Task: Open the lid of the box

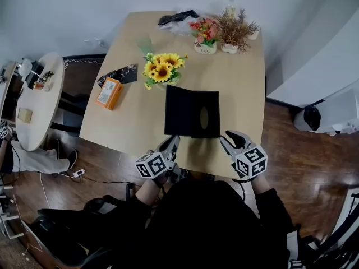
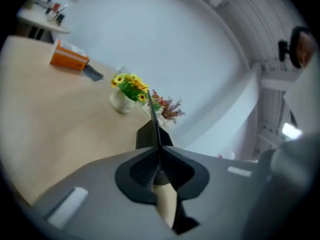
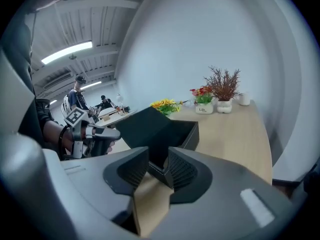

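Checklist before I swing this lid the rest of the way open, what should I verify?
1. Left gripper shut on the lid edge: ok.
2. Right gripper clamped on the box wall: ok.
3. Lid already raised off the box opening: ok.
4. Table bare to the left of the box: ok.
5. Sunflowers out of the lid's swing: cannot tell; they stand close behind.

I seem to be working in an office or lab: pale wooden tables (image 1: 235,94), potted flowers (image 1: 161,69), a wood floor (image 1: 291,144), ceiling strip lights (image 3: 66,52), and people (image 3: 77,96) at a far table.
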Demonstrator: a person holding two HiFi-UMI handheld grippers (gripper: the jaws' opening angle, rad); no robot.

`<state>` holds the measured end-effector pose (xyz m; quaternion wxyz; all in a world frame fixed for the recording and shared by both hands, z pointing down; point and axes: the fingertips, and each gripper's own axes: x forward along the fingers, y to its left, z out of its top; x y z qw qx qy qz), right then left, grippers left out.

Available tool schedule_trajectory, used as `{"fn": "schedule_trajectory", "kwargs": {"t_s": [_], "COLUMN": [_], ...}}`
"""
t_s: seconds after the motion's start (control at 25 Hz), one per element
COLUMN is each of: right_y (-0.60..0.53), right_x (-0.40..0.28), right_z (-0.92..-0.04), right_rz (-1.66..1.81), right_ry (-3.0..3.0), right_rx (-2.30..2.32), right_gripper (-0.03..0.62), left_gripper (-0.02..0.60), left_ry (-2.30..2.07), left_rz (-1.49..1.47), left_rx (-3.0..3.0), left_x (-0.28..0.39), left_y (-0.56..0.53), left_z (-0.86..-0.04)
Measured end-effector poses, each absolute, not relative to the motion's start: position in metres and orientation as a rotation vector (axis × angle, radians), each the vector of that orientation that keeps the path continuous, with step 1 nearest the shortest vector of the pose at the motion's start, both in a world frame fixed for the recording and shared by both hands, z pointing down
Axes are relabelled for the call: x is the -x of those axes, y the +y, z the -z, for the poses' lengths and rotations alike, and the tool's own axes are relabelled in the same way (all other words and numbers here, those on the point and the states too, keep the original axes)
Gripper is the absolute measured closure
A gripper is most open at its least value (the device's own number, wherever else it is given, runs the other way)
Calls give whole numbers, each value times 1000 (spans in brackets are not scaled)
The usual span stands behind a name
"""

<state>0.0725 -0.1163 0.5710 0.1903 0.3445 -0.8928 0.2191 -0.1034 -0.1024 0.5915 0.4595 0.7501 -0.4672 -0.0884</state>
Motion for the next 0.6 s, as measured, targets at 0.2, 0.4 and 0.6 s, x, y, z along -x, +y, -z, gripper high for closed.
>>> {"fn": "schedule_trajectory", "kwargs": {"t_s": [0.2,0.4,0.6], "right_y": [-118,-119,-120], "right_x": [-75,-81,-89], "right_z": [-556,-554,-554], "right_rz": [-618,-622,-628], "right_ry": [-2537,-2533,-2522], "right_rx": [-1014,-1048,-1074], "right_gripper": [490,499,500], "left_gripper": [560,555,571], "left_ry": [-1091,-1069,-1068], "left_rz": [296,317,292], "left_rx": [-1690,-1579,-1565], "left_x": [114,118,118], "left_y": [-98,-93,-88], "left_z": [-618,-637,-645]}}
